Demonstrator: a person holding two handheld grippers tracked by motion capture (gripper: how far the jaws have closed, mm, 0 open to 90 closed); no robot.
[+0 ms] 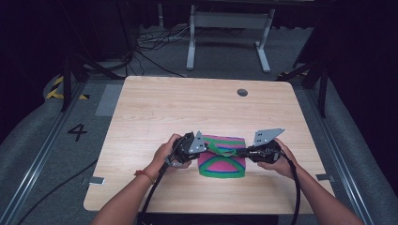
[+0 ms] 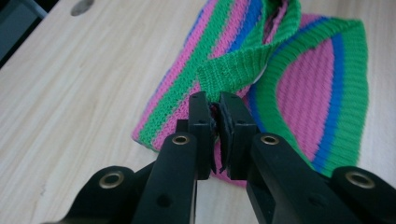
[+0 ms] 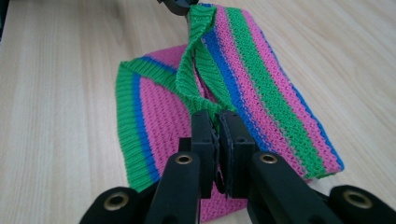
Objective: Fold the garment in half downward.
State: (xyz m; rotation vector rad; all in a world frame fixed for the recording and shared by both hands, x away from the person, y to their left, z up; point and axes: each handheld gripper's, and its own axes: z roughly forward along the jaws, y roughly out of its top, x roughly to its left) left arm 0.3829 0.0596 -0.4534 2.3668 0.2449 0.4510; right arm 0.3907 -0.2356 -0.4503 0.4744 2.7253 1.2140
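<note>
Knit cloth (image 1: 222, 163), pink/green/blue stripes, lies near front edge of counter (image 1: 155, 108). L tool (image 1: 204, 146) at cloth's left, R tool (image 1: 239, 152) at its right; both clamped tight on green ribbed edge, forearms angled inward. Floor left of counter marked "4" (image 1: 77, 131).

The knitted cloth (image 1: 222, 162) lies on the tabletop (image 1: 155, 108) (near the front edge), with the left tool (image 1: 202, 149) at its left side and the right tool (image 1: 240, 152) at its right.

My left tool (image 1: 202, 146) grips left edge of striped knit cloth (image 1: 222, 165); my right tool (image 1: 244, 152) grips its right edge. Cloth lies on table (image 1: 155, 108), near front edge.
</note>
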